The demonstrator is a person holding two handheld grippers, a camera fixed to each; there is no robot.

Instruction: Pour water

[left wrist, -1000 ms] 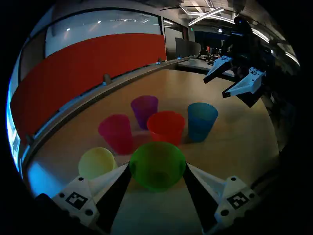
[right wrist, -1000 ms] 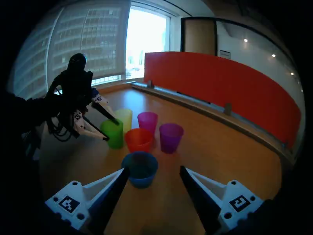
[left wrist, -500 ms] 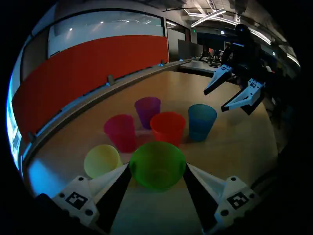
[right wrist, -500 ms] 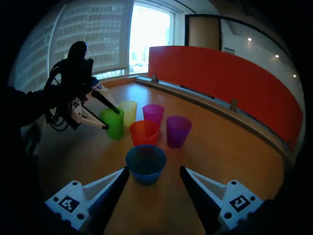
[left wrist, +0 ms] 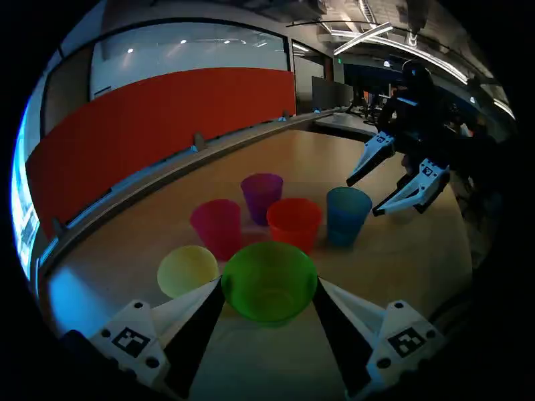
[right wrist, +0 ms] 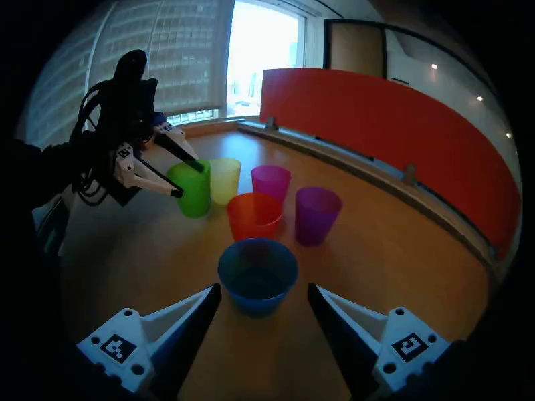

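We work on a wide wooden table (left wrist: pixel 414 260) with a long red partition (left wrist: pixel 134 127) along its far edge. Six plastic cups stand clustered on it. The green cup (left wrist: pixel 269 297) is nearest in the left gripper view, with the yellow cup (left wrist: pixel 187 269) just beside it. Beyond them are the pink cup (left wrist: pixel 217 227), the purple cup (left wrist: pixel 261 195) and the orange cup (left wrist: pixel 293 222). The blue cup (right wrist: pixel 257 275) stands at the other end of the cluster.

Our left gripper (left wrist: pixel 267 281) grasps the green cup, a finger pressed to each side. Our right gripper (right wrist: pixel 263 287) is spread wide, its fingers flanking the blue cup without clearly touching it.

We judge the pour not yet begun. One cup is gripped, the other only approached, and nothing is tipped. We cannot tell whether any cup holds water.

The green cup stands upright, mouth up and long axis vertical, and so does the blue one. Tilting one over another's mouth remains to be done.
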